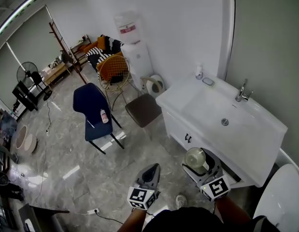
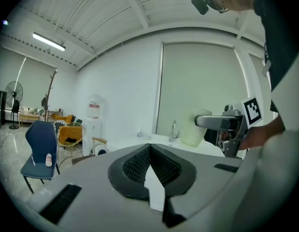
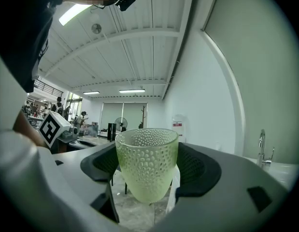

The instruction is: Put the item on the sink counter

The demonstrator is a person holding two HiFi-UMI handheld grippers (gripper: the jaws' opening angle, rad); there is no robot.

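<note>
A pale green dimpled glass cup [image 3: 147,166] stands upright between the black pads of my right gripper [image 3: 147,151], which is shut on it. In the head view this cup [image 1: 195,158] and the right gripper [image 1: 201,162] hang in front of the white sink counter [image 1: 188,98], below its front edge. My left gripper [image 1: 151,169] is to the left over the floor, shut and holding nothing. Seen from the left gripper [image 2: 149,148], the pads meet in a V. The cup [image 2: 202,127] shows at the right of that view, and the counter [image 2: 144,141] lies ahead.
The counter carries a faucet [image 1: 242,92], a basin drain [image 1: 225,122], a small bottle [image 1: 199,72] and a soap dish [image 1: 207,81]. A brown stool [image 1: 143,109], a blue chair [image 1: 93,110] and a water dispenser [image 1: 135,52] stand to the left. A toilet [image 1: 284,197] is at the lower right.
</note>
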